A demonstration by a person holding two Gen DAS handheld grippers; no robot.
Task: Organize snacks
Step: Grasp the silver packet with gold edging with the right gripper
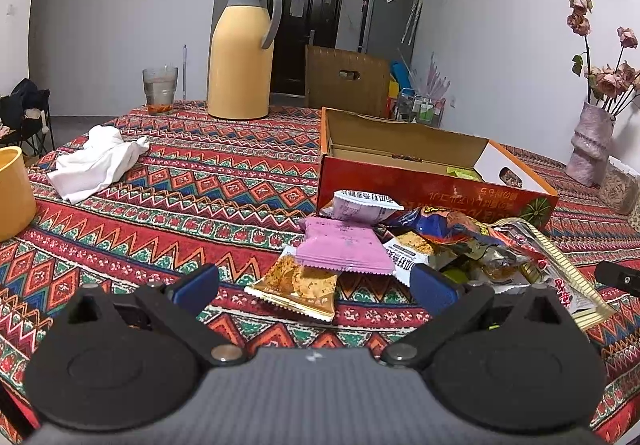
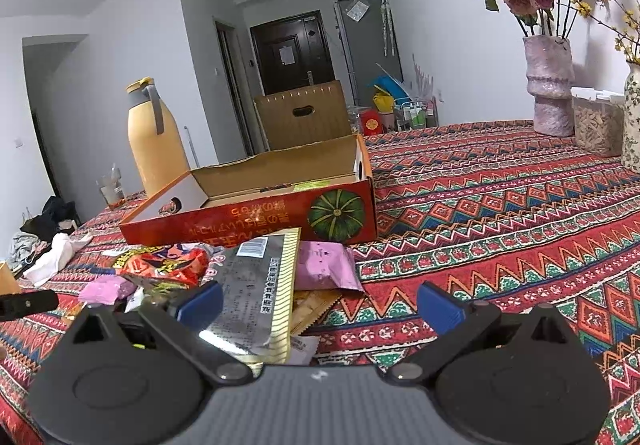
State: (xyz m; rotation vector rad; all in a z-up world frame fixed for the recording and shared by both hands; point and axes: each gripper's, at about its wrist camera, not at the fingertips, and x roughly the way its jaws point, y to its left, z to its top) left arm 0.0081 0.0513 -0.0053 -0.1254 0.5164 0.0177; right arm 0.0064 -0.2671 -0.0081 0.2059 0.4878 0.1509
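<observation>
A pile of snack packets lies on the patterned tablecloth in front of an open red cardboard box (image 1: pixel 436 185) (image 2: pixel 256 217). In the left wrist view a pink packet (image 1: pixel 344 249) rests on an orange-brown packet (image 1: pixel 300 291), with a white-and-lilac packet (image 1: pixel 362 205) and a red-blue bag (image 1: pixel 444 225) behind. My left gripper (image 1: pixel 316 285) is open just above the orange-brown packet. In the right wrist view a silver packet with a gold edge (image 2: pixel 256 293), a pink packet (image 2: pixel 324 265) and a red bag (image 2: pixel 164 263) lie near my open right gripper (image 2: pixel 320 303), which holds nothing.
A yellow thermos jug (image 1: pixel 242 57) and a glass (image 1: pixel 160 89) stand at the table's far side. A crumpled white cloth (image 1: pixel 96 161) and a yellow cup (image 1: pixel 12 193) lie left. A pink vase with dried roses (image 2: pixel 550 85) and a jar (image 2: pixel 596 125) stand at right.
</observation>
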